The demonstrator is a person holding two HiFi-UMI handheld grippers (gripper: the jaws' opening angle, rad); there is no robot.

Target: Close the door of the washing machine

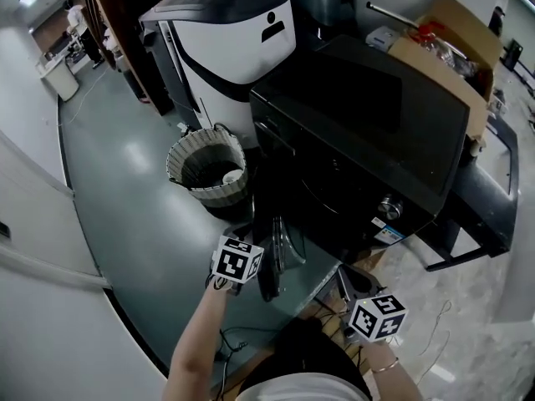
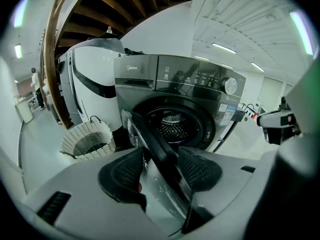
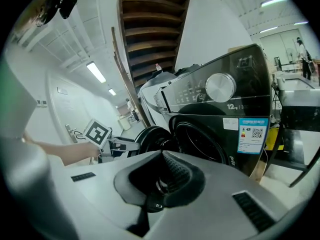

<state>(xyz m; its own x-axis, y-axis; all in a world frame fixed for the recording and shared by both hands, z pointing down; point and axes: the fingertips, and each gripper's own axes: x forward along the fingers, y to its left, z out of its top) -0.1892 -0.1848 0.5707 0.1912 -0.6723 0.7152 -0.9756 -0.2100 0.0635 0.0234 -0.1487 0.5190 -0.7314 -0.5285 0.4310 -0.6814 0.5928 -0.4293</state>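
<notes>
A black front-loading washing machine (image 1: 359, 140) stands in the middle, its round door (image 1: 270, 261) swung out and edge-on to me. In the left gripper view the door's dark rim (image 2: 150, 139) runs between the pads, which sit against both its sides, with the open drum (image 2: 172, 126) behind. My left gripper (image 1: 255, 261) is at the door's outer edge. My right gripper (image 1: 355, 286) hangs low in front of the machine, right of the door, with its pads together (image 3: 162, 181) and nothing in them. The right gripper view also shows the open door (image 3: 150, 136) and the left gripper (image 3: 122, 146).
A woven laundry basket (image 1: 207, 170) stands on the floor just left of the machine, close to the door's swing. A white appliance (image 1: 238, 40) is behind it. A cardboard box (image 1: 443, 48) sits at the machine's far side. Cables (image 1: 238, 341) lie by my feet.
</notes>
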